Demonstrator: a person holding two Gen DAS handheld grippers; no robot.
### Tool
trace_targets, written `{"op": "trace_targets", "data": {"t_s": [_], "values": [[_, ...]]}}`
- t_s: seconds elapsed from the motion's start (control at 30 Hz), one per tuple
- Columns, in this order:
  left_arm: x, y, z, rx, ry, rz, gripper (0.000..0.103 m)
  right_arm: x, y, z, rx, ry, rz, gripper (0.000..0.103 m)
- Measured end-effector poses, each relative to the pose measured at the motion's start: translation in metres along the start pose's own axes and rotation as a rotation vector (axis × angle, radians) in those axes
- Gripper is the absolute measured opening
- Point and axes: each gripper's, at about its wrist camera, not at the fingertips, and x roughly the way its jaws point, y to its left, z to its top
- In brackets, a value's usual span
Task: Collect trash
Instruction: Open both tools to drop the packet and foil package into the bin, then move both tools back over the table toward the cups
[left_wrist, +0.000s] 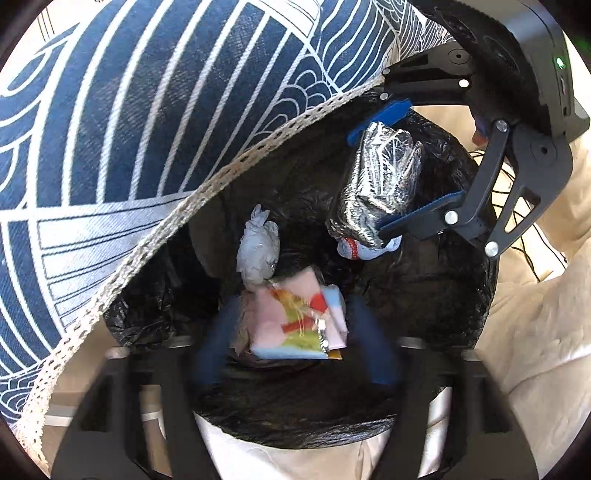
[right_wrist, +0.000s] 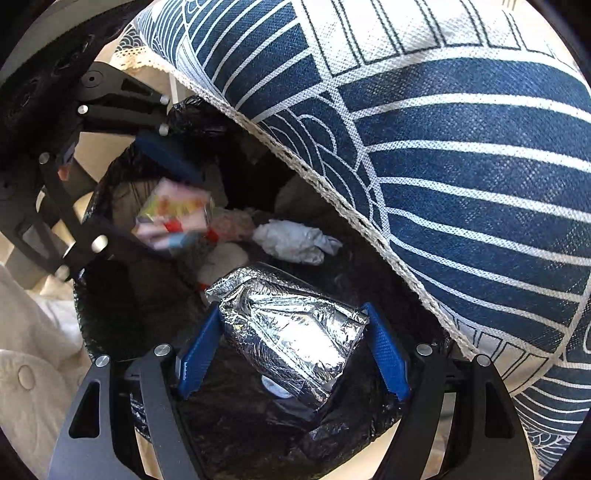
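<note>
Hovering over black-lined round bin (left_wrist: 424, 295): left gripper (left_wrist: 291, 354) released, colourful pink snack packet (left_wrist: 295, 321) dropping loose between its blurred fingers; right gripper (right_wrist: 291, 350) pinching crumpled silver foil wrapper (right_wrist: 291, 339); best spread wider, clear of blue-and-white patterned cushion (right_wrist: 461, 166).

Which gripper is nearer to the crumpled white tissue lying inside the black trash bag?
Left. The left gripper hangs over the bag with the crumpled white tissue just ahead; the right gripper, around a silver foil wrapper, is farther away.
</note>
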Motion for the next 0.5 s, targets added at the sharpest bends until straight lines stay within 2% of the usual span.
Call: {"op": "trace_targets", "data": {"t_s": [0.07, 0.17, 0.3, 0.5], "values": [[-0.007, 0.001, -0.004, -0.003, -0.029, -0.013, 0.085, -0.003, 0.003, 0.002, 0.000, -0.015, 0.010, 0.087], [-0.017, 0.002, -0.009, -0.012, -0.069, -0.014, 0.095, -0.013, 0.003, -0.001, 0.006, -0.036, 0.016, 0.087], [-0.032, -0.002, -0.015, -0.003, -0.121, 0.008, 0.097, -0.027, 0.007, -0.006, 0.022, -0.062, 0.008, 0.088], [-0.040, -0.006, -0.022, -0.011, -0.155, 0.021, 0.097, -0.044, 0.018, -0.012, 0.028, -0.097, -0.018, 0.088]]}}
